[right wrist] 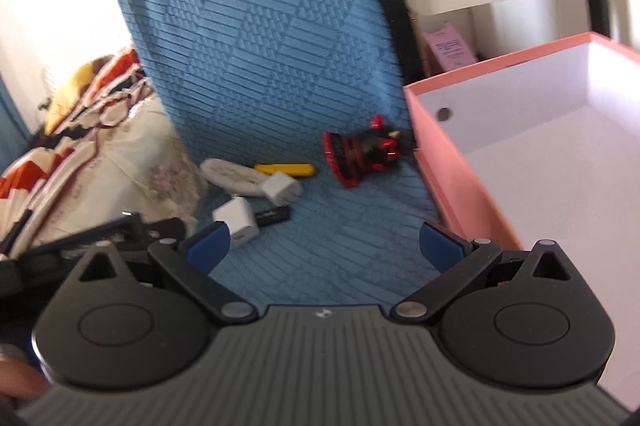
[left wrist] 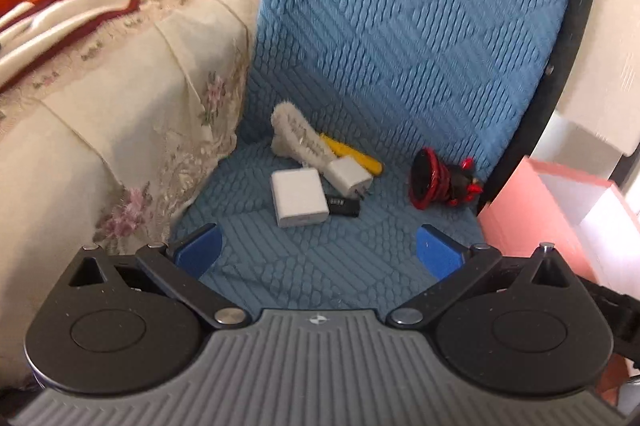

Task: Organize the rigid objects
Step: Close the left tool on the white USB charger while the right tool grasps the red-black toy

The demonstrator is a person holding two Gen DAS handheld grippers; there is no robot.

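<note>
Where right wrist looks: box interior (right wrist: 540,185).

On the blue chair seat (left wrist: 320,266) lie two white chargers (left wrist: 298,197) (left wrist: 348,174), one black stick (left wrist: 343,205), one yellow bar (left wrist: 356,157), one white fuzzy piece (left wrist: 296,135), one red-and-black toy (left wrist: 440,183). One pink box (right wrist: 460,165) stands beside the seat.

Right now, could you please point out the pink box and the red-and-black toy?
pink box (right wrist: 460,161): right wrist view, its near side wall.
red-and-black toy (left wrist: 430,179): left wrist view, its ribbed red body.
</note>
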